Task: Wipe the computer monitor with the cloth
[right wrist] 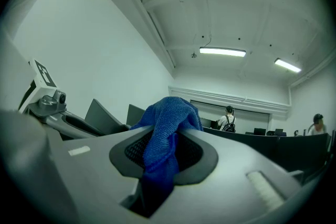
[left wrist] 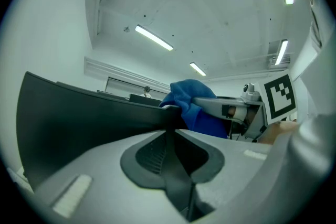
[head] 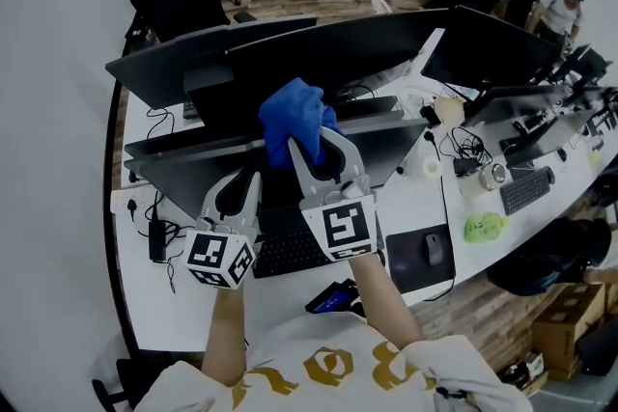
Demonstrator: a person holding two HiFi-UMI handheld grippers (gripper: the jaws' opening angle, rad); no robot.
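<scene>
A blue cloth (head: 294, 116) bunches at the tips of my right gripper (head: 314, 148), which is shut on it just above the top edge of the dark monitor (head: 193, 178). In the right gripper view the cloth (right wrist: 168, 123) hangs down between the pads of the right gripper (right wrist: 167, 132). My left gripper (head: 253, 175) is to the left of it, in front of the screen. Its jaws (left wrist: 169, 131) are shut with nothing seen between them. The monitor (left wrist: 79, 118) fills the left of the left gripper view, with the cloth (left wrist: 191, 99) beyond its top edge.
On the white desk below the monitor are a black keyboard (head: 290, 251), a mouse (head: 434, 248) on a dark mat and a phone (head: 333, 297). More monitors (head: 290, 53) stand behind. A green object (head: 485, 227) and a second keyboard (head: 524, 191) lie to the right.
</scene>
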